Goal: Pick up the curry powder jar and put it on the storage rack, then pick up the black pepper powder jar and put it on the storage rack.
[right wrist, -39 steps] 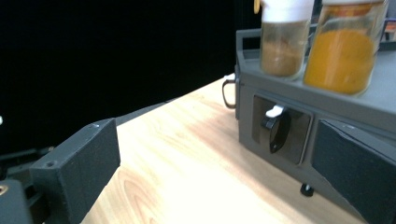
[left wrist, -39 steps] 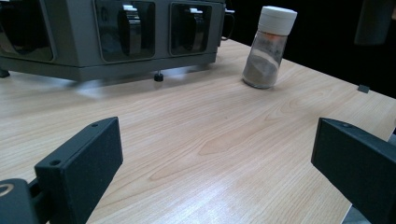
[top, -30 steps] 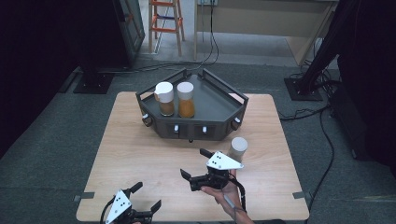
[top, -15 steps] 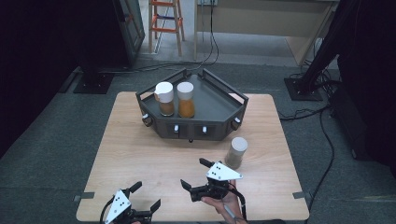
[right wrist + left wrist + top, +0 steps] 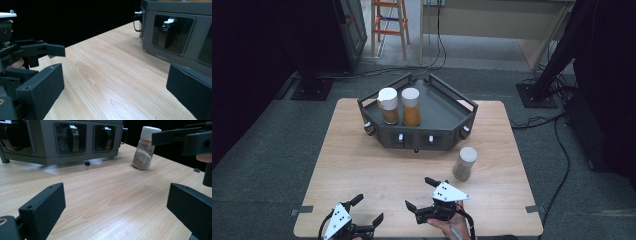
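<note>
Gaping wide and seemingly empty, right gripper [image 5: 421, 196], near jar [image 5: 464, 163].

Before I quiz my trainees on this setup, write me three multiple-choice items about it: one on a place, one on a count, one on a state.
1. Where does the grey-filled jar stand?
A. in the tray
B. on the table, off the tray's front right corner
C. in a gripper

2. How many jars stand in the tray?
A. one
B. two
C. three

3. How is the right gripper?
A. open, holding nothing
B. shut on a jar
C. shut on the tray's rim

Key: 1 B, it stands on bare wood by the tray; 2 B, two white-capped jars stand side by side; 3 A, its jaws stand apart over the table.
</note>
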